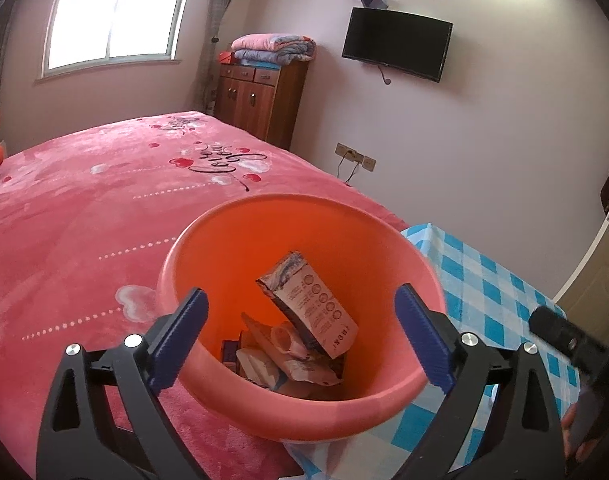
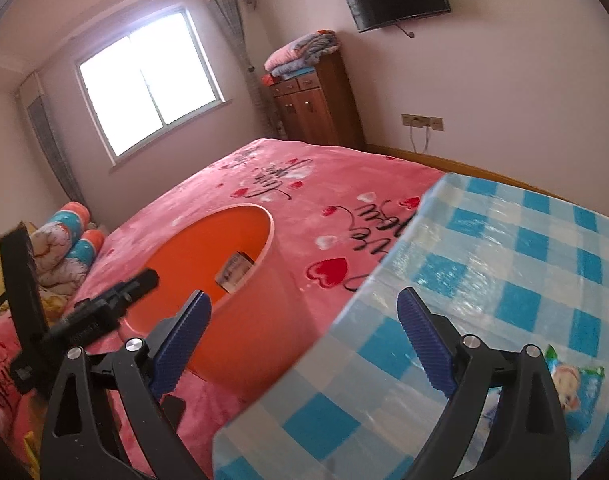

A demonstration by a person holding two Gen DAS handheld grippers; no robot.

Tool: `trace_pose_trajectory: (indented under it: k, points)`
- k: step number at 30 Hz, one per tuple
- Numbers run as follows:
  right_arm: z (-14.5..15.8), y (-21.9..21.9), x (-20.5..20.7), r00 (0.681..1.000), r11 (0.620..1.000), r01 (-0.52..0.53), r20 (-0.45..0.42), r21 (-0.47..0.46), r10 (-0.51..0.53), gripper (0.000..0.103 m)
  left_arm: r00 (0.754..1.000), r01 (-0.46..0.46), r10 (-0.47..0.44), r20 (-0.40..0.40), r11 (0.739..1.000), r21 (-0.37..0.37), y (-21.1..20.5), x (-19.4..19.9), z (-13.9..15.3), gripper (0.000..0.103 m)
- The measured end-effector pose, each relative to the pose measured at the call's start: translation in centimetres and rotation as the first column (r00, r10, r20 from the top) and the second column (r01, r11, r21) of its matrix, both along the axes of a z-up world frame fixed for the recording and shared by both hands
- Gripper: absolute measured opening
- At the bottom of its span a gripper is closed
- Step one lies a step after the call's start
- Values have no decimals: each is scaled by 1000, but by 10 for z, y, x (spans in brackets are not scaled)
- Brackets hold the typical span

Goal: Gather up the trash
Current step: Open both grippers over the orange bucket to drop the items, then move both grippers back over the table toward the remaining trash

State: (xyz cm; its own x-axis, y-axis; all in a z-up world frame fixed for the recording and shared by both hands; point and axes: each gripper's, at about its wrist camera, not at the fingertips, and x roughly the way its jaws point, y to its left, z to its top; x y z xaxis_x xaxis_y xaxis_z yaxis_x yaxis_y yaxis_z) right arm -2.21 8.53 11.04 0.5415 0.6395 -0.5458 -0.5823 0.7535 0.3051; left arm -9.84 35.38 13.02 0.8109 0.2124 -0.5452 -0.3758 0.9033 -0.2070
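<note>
An orange bin (image 1: 272, 412) stands on the pink bed beside a checked table. It holds a cardboard carton (image 1: 312, 312) leaning over several crumpled wrappers (image 1: 280, 360). My left gripper (image 1: 302, 338) hangs open over the bin's mouth, nothing between its blue pads. In the right wrist view the bin (image 2: 260, 320) is at the left, the carton (image 2: 234, 272) showing inside. My right gripper (image 2: 304, 340) is open above the table's near corner, empty. A small green and blue snack packet (image 2: 576, 388) lies on the table just right of its right finger.
The pink bedspread (image 1: 84, 220) fills the left. The blue-and-white checked tablecloth (image 2: 504, 260) abuts the bed. The other gripper's black body (image 2: 64, 320) shows at the left; rolled pillows (image 2: 68, 240) lie behind it. A wooden cabinet (image 1: 260, 100) with folded blankets and a wall TV (image 1: 396, 44) stand at the far wall.
</note>
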Motion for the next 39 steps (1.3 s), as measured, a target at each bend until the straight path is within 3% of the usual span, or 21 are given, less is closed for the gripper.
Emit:
trace_pose_trajectory:
  k: [9,19,39]
  points:
    - [-10,-27,-16,998,998,60,15,-14,-60,93,999,47,-48,16,998,44,-27,-4,7,95]
    - [-13,-45,-32,993,993,107,59,-50,-104,95,996,87,-88,18,995,45,-49,-10,7,95]
    - [-32,-96,-44,980,979,195,60,-60,-191,95,978,205,-203,-40,975,82,-111,-6,-4,96]
